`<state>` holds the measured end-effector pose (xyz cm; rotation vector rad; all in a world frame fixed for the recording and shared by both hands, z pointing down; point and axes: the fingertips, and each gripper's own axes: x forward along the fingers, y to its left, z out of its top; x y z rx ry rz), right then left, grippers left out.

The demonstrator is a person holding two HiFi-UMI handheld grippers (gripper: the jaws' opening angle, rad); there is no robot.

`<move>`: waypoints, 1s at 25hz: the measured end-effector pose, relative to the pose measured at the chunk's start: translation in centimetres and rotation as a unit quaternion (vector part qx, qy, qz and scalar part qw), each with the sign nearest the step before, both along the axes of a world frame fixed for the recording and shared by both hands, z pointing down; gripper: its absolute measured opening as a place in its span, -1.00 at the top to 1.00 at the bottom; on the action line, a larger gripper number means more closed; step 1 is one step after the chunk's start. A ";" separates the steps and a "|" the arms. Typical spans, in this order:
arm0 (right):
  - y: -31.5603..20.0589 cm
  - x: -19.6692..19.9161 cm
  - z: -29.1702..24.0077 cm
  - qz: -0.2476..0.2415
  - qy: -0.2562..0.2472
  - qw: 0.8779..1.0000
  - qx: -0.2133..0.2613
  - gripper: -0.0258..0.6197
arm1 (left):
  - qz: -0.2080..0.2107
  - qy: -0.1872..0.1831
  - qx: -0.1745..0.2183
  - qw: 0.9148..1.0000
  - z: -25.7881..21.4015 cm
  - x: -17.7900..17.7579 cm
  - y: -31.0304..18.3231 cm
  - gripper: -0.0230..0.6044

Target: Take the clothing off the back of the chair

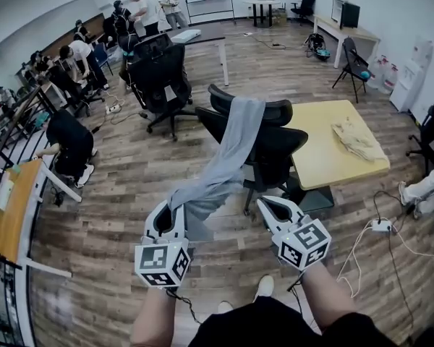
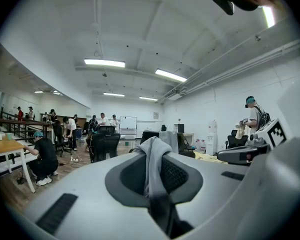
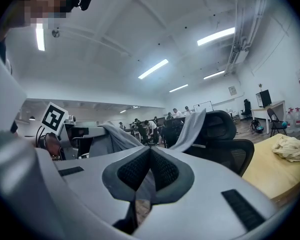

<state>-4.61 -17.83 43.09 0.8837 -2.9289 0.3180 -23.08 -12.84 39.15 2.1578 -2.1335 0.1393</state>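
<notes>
A long grey garment [image 1: 231, 150] hangs over the headrest of a black office chair [image 1: 275, 154] and stretches down and forward to my left gripper [image 1: 175, 210], which is shut on its lower end. In the left gripper view the grey cloth [image 2: 152, 159] runs up from between the closed pads of the left gripper [image 2: 156, 186]. My right gripper [image 1: 269, 207] is level with the left one, to the right of the cloth, shut with nothing in it. In the right gripper view its pads meet at the right gripper [image 3: 149, 169]; the garment [image 3: 190, 129] and chair [image 3: 225, 139] lie beyond.
A yellow table [image 1: 325, 157] stands just right of the chair with a crumpled pale cloth [image 1: 358, 142] on it. More black office chairs [image 1: 159, 78] stand behind. Several people are at the back left. A white power strip [image 1: 381, 225] and cables lie on the floor, right.
</notes>
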 end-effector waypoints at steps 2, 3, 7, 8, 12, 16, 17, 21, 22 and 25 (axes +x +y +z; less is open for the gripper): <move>1.5 -0.8 0.1 0.001 0.003 1.000 0.002 0.88 | 0.003 0.004 -0.003 1.000 0.4 -0.8 1.4 0.76; 2.3 -1.1 0.1 0.003 0.004 1.000 0.002 0.88 | 0.005 0.006 -0.005 1.000 0.6 -1.2 2.1 0.76; 5.2 -1.6 0.0 0.021 0.010 1.000 0.003 0.88 | 0.017 0.017 -0.021 1.000 2.3 -2.0 4.9 0.76; 5.9 -1.6 0.1 0.026 0.011 1.000 0.003 0.88 | 0.020 0.021 -0.024 0.999 2.8 -2.1 5.7 0.76; 8.4 -1.4 0.5 0.043 0.015 0.999 0.001 0.88 | 0.039 0.036 -0.033 0.998 4.3 -1.9 8.5 0.76; 10.6 -0.9 1.1 0.060 0.020 0.998 0.000 0.88 | 0.071 0.047 -0.035 0.996 5.1 -0.8 10.2 0.76; 11.1 -0.8 1.2 0.064 0.021 0.998 0.000 0.88 | 0.080 0.048 -0.035 0.995 5.2 -0.4 10.6 0.76; 12.8 -0.3 1.0 0.084 0.026 0.996 0.002 0.88 | 0.116 0.046 -0.033 0.992 5.3 1.4 11.6 0.76; 13.2 -0.3 1.1 0.087 0.027 0.996 0.003 0.88 | 0.123 0.046 -0.031 0.991 5.2 1.7 11.8 0.76; 14.1 -0.3 1.3 0.092 0.033 0.995 0.006 0.88 | 0.143 0.046 -0.027 0.988 5.0 2.5 12.3 0.76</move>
